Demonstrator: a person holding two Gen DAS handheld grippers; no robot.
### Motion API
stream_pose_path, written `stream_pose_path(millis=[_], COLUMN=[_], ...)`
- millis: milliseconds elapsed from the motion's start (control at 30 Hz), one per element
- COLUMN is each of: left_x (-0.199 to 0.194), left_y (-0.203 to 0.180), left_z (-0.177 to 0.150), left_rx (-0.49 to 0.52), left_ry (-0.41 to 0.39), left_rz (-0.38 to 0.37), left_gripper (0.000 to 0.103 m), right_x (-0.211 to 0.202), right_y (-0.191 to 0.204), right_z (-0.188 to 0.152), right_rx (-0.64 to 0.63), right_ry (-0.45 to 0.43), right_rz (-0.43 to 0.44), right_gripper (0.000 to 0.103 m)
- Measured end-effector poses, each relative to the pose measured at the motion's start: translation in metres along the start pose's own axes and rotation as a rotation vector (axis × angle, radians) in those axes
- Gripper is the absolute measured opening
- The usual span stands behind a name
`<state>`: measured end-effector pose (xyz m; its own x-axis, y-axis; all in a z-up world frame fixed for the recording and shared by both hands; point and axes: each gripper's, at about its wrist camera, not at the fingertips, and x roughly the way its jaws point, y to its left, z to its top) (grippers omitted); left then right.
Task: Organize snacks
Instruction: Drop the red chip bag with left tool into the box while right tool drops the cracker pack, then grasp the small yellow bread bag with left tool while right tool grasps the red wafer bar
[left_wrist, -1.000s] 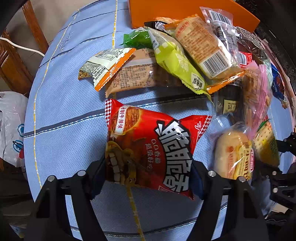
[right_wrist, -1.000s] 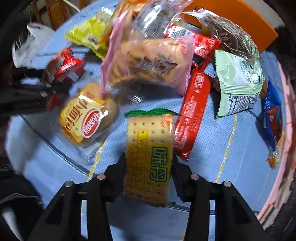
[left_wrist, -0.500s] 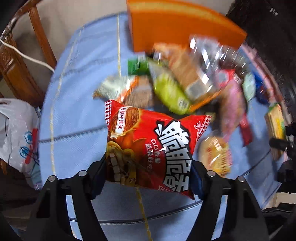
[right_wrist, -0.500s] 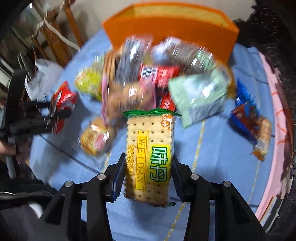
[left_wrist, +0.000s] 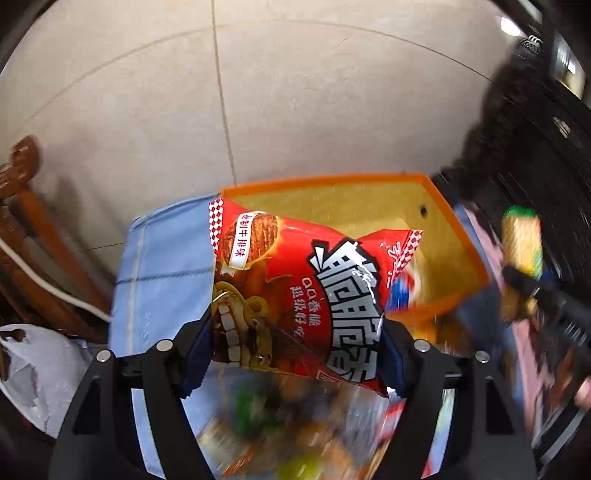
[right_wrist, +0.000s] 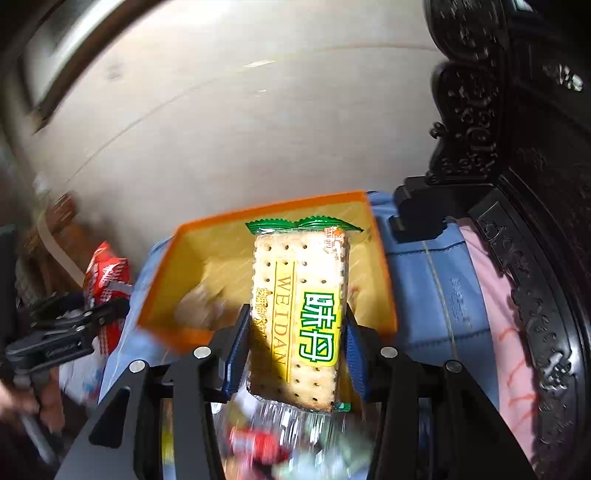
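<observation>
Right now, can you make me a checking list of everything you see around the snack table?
Surface: blue quilted tablecloth.
Job's things: red crinkly chip bag; green-and-yellow cracker packet; open orange box.
Clutter: blurred snack wrappers below.
Grippers: left hand-held gripper clamps the chip bag; right hand-held gripper clamps the crackers.
Cables: white cord by wooden chair.
Surroundings: beige tiled floor, dark carved furniture.
</observation>
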<state>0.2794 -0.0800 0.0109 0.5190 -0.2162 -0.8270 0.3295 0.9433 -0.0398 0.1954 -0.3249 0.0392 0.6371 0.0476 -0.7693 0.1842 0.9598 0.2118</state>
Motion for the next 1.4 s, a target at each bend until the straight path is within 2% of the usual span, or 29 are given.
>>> stream_pose_path(millis=[67, 133, 167, 200, 233, 267, 300, 333, 400, 467, 633, 733, 800, 900, 1033, 1167, 1333, 1400], left_x=[0.028, 0.056, 0.067, 0.075, 0.081, 0.083, 0.083, 0.08, 0.07, 0.056, 0.034, 0.029, 0.024, 0.018, 0.008, 0.001, 0.001, 0.004], left_y=[-0.007, -0.012, -0.014, -0.016, -0.016, -0.015, -0.013, -0.01, 0.001, 0.015, 0.059, 0.078, 0.085, 0.086, 0.075, 0.043, -0.01, -0.028], left_z=[0.02, 0.027, 0.028, 0.026, 0.022, 0.019, 0.016, 0.011, -0.001, -0.015, -0.067, -0.107, -0.138, -0.174, -0.219, -0.244, -0.266, -0.27], left_rx=[-0.014, -0.025, -0.03, -0.029, -0.022, -0.009, 0.009, 0.029, 0.044, 0.042, -0.036, -0.116, -0.175, -0.207, -0.2, -0.103, 0.031, 0.064], left_ry=[0.03, 0.071, 0.087, 0.103, 0.11, 0.108, 0.104, 0.099, 0.089, 0.08, 0.135, 0.196, 0.237, 0.275, 0.338, 0.395, 0.438, 0.443], left_rz=[0.022, 0.037, 0.043, 0.051, 0.068, 0.077, 0.074, 0.067, 0.078, 0.059, 0.068, 0.045, 0.051, 0.033, 0.026, -0.027, -0.11, -0.115], left_gripper=[0.073, 0.075, 0.079, 0.094, 0.098, 0.098, 0.098, 0.098, 0.098, 0.098, 0.098, 0.098, 0.098, 0.098, 0.098, 0.098, 0.098, 0.098], right_x=[0.035, 0.06, 0.076, 0.084, 0.09, 0.097, 0.098, 0.095, 0.076, 0.055, 0.015, 0.005, -0.001, -0.009, -0.014, -0.011, -0.011, -0.014], right_y=[-0.004, 0.0, 0.002, 0.004, 0.004, 0.002, 0.0, 0.001, 0.002, 0.003, -0.016, -0.039, -0.055, -0.069, -0.06, -0.03, -0.006, -0.005], right_z=[0.013, 0.011, 0.007, 0.006, 0.002, -0.001, -0.006, -0.008, -0.016, -0.025, -0.065, -0.095, -0.118, -0.149, -0.194, -0.231, -0.252, -0.256], right_rx=[0.047, 0.04, 0.034, 0.04, 0.052, 0.068, 0.075, 0.075, 0.062, 0.056, 0.045, 0.054, 0.084, 0.119, 0.105, 0.001, -0.054, -0.06], right_ry=[0.029, 0.058, 0.072, 0.088, 0.109, 0.138, 0.131, 0.108, 0.055, 0.026, -0.018, 0.016, 0.081, 0.143, 0.258, 0.343, 0.389, 0.397], right_rz=[-0.012, -0.033, -0.053, -0.065, -0.068, -0.08, -0.092, -0.092, -0.08, -0.055, -0.062, -0.11, -0.136, -0.165, -0.12, -0.116, -0.1, -0.099], right_gripper=[0.046, 0.047, 0.048, 0.05, 0.06, 0.063, 0.066, 0.073, 0.079, 0.082, 0.092, 0.093, 0.093, 0.093, 0.093, 0.093, 0.093, 0.093])
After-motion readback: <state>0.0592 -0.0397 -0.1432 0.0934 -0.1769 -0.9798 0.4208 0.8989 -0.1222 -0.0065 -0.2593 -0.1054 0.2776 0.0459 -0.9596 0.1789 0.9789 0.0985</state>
